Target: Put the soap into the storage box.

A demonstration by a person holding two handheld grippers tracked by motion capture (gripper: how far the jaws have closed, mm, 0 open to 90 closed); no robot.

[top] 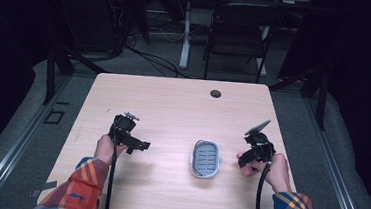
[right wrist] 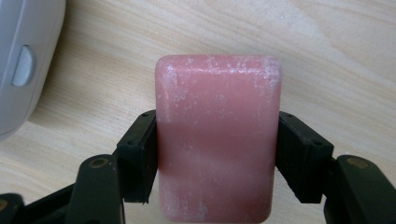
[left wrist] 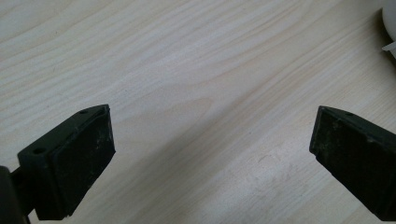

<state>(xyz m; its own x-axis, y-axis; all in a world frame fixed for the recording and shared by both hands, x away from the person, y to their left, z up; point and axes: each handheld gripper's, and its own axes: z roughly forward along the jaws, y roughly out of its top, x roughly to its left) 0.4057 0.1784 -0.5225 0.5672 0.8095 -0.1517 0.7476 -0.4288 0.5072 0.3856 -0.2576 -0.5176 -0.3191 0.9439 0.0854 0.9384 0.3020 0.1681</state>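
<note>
Soap bar (right wrist: 218, 140), lower end cut off, between right tool (right wrist: 218, 158) pads.

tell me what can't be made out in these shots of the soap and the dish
- Pink soap bar, right gripper view: near end cut off by the bottom edge; its sides are covered by the right tongs shut on it.
- Soap dish, high view: too small to tell its ribs from slots; in the right gripper view the left edge cuts it off.
- Left tongs, open: the white thing at the left gripper view's right edge is cropped.
</note>
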